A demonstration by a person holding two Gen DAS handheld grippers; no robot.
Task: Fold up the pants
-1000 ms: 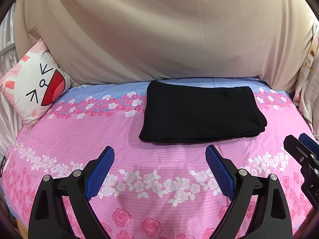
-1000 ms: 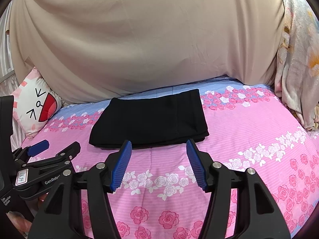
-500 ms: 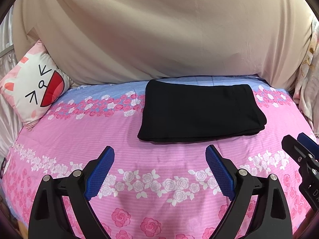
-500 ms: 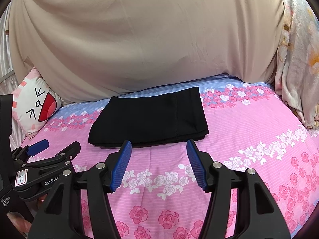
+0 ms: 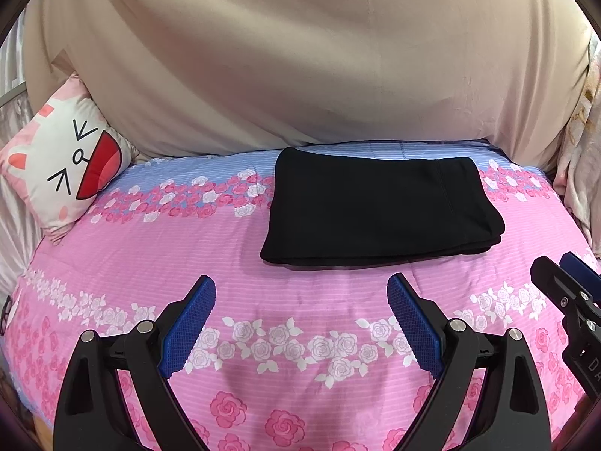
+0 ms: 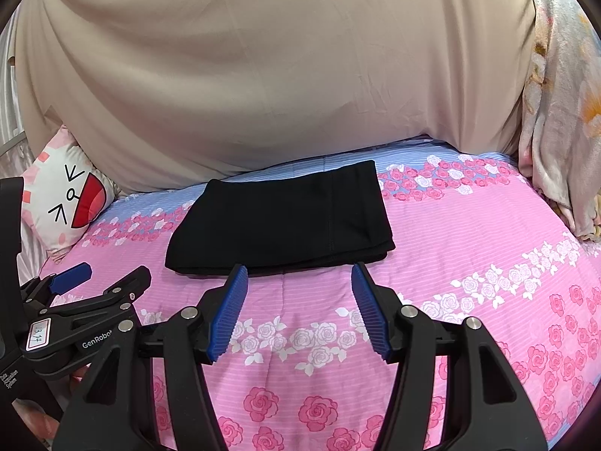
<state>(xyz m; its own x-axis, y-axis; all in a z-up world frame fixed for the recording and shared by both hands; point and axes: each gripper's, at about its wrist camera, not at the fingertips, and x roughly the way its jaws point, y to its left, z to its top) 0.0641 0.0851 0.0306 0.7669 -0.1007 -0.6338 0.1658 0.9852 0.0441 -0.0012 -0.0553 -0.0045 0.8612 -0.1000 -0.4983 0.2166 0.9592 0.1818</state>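
A bed fills the room here, spread with a pink bedspread (image 5: 124,263) of printed roses and a blue band along its far edge. Behind it hangs a wide beige sheet (image 6: 263,67), softly creased. A cartoon-cat pillow (image 5: 64,165) leans at the left, a pale floral blanket (image 6: 559,105) drapes at the right.

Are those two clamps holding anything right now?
No. The left gripper and right gripper are open and empty; the folded pants lie untouched on the bed.
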